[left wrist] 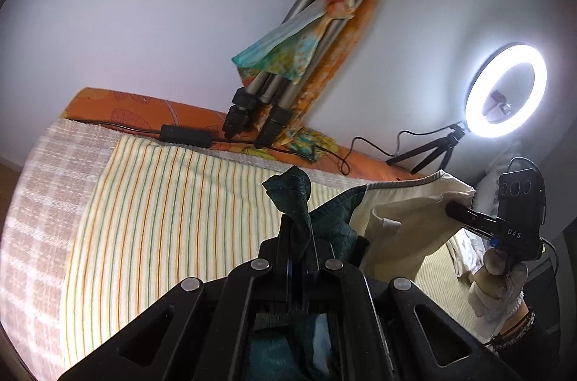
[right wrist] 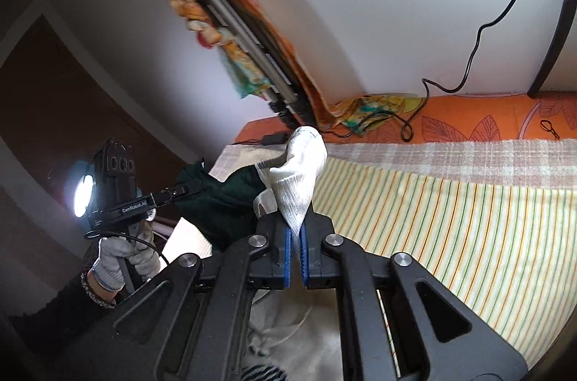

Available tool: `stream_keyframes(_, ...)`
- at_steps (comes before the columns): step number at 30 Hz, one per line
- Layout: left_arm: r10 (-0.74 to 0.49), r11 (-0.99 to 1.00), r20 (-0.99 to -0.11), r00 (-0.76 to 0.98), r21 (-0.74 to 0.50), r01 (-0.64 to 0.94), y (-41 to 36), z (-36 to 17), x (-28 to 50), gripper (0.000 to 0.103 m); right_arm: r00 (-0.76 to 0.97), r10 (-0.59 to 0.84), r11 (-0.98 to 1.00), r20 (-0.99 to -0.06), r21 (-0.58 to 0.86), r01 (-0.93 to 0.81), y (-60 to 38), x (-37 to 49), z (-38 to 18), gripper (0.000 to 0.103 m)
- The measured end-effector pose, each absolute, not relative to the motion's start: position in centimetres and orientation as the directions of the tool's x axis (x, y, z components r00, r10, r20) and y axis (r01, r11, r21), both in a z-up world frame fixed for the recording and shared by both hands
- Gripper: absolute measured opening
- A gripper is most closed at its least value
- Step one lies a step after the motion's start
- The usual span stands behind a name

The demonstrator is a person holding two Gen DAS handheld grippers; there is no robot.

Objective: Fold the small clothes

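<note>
A small garment, dark green on one half [left wrist: 333, 229] and cream on the other [left wrist: 407, 215], hangs stretched in the air between both grippers above the striped bed cover [left wrist: 173, 208]. My left gripper [left wrist: 297, 236] is shut on its dark green corner [left wrist: 290, 191]. My right gripper [right wrist: 295, 236] is shut on its cream corner [right wrist: 301, 175]. In the right wrist view the green half [right wrist: 223, 204] spans to the left gripper [right wrist: 180, 191]. In the left wrist view the right gripper [left wrist: 458, 209] pinches the cream edge.
A tripod draped with a colourful cloth [left wrist: 306, 49] leans on the wall at the back of the bed. A lit ring light [left wrist: 505, 91] stands on a small tripod, cables [right wrist: 414, 121] lie on the orange sheet [left wrist: 144, 110]. A checked blanket [right wrist: 450, 157] lies under the striped cover.
</note>
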State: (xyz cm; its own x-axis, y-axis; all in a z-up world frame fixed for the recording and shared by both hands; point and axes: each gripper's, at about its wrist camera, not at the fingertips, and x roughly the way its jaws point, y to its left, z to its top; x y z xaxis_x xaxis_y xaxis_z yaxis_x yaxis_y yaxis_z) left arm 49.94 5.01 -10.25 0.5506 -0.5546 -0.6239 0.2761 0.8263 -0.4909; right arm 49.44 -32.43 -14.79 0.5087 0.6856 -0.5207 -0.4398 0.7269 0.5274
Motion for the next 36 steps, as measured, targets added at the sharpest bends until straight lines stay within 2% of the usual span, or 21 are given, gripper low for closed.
stream_keyframes(10, -0.549, 0.833, -0.622, 0.559, -0.463, 0.302, 5.6, -8.7, 40.7, 0.0, 0.476, 0.689, 0.724, -0.547, 0.491, -0.484, -32.3, 38.9, -13.0, 0.005)
stream_keyframes(18, -0.535, 0.844, -0.666, 0.521, -0.452, 0.29, 6.1, -12.4, 32.9, 0.0, 0.445, 0.661, 0.748, -0.604, 0.477, -0.463, -32.8, 32.4, -17.1, 0.005)
stream_keyframes(23, -0.517, 0.856, -0.693, 0.503, -0.439, 0.274, 6.5, -14.6, 29.6, 0.001, 0.433, 0.588, 0.793, -0.683, 0.38, -0.476, -32.0, 29.1, -19.9, 0.006)
stream_keyframes(29, -0.523, 0.852, -0.705, 0.479, -0.411, 0.325, 7.2, -14.4, 25.4, 0.019, 0.469, 0.478, 0.838, -0.743, 0.225, -0.497, -32.4, 26.0, -21.0, 0.008)
stream_keyframes(31, -0.513, 0.856, -0.709, 0.485, -0.383, 0.346, 7.7, -13.8, 23.9, 0.027, 0.448, 0.487, 0.828, -0.75, 0.235, -0.509, -33.0, 25.2, -21.0, 0.023)
stream_keyframes(32, -0.512, 0.856, -0.708, 0.486, -0.378, 0.352, 8.1, -13.5, 23.2, 0.029, 0.441, 0.496, 0.824, -0.748, 0.244, -0.512, -33.3, 24.6, -21.0, 0.028)
stream_keyframes(33, -0.52, 0.852, -0.703, 0.485, -0.385, 0.355, 8.5, -13.2, 22.5, 0.031, 0.44, 0.507, 0.819, -0.741, 0.255, -0.514, -33.8, 23.9, -20.9, 0.039)
stream_keyframes(34, -0.524, 0.85, -0.699, 0.487, -0.392, 0.353, 9.0, -13.0, 22.2, 0.032, 0.438, 0.526, 0.811, -0.729, 0.275, -0.516, -34.3, 23.4, -20.8, 0.046)
stream_keyframes(36, -0.525, 0.851, -0.691, 0.496, -0.424, 0.31, 10.2, -12.8, 22.1, 0.036, 0.435, 0.569, 0.796, -0.698, 0.335, -0.503, -35.3, 22.8, -20.5, 0.053)
